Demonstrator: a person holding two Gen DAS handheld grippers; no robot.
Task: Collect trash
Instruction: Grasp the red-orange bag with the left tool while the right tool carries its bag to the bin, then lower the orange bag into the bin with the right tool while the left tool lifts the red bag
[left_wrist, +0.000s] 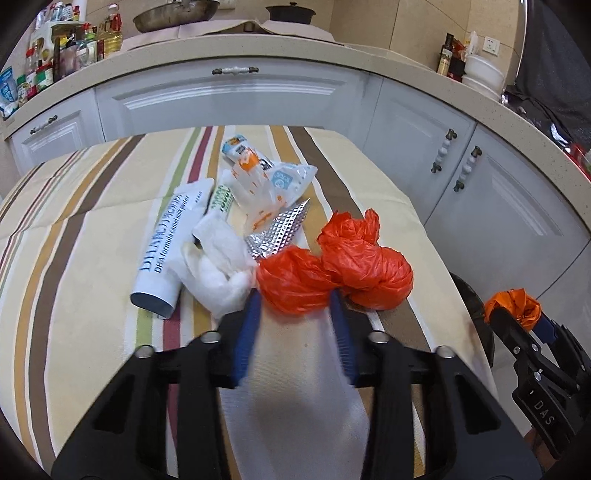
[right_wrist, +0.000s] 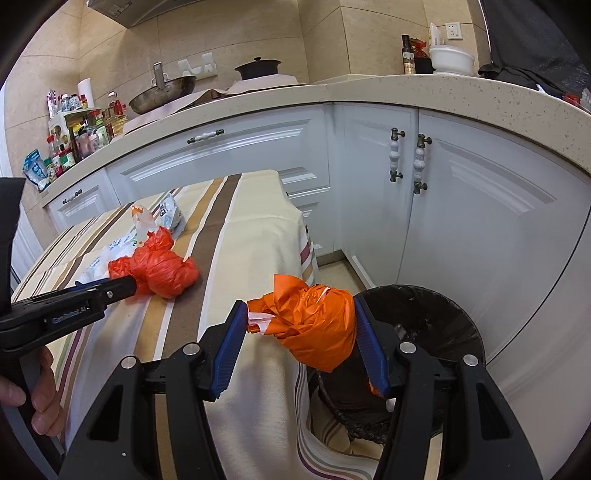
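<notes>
1. Striped cloth-covered table (left_wrist: 92, 206): much litter left — white tube (left_wrist: 166, 251), crumpled white tissue (left_wrist: 218, 266), clear printed wrappers (left_wrist: 266, 181), silver foil scrap (left_wrist: 280, 229).
2. Round black bin (right_wrist: 443, 314) beside the table edge: contents unclear.
3. Red-orange knotted plastic bag (left_wrist: 332, 273) lying on the table; left gripper (left_wrist: 293, 306) fingers narrow, closing round its near end, contact likely but lift not yet begun.
4. Orange crumpled bag (right_wrist: 314, 325) clamped in right gripper (right_wrist: 301, 332), hanging by the bin rim, not yet dropped.

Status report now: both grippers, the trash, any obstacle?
Right gripper shut on orange wad by bin. Left gripper at red bag. Nothing blocking.
</notes>
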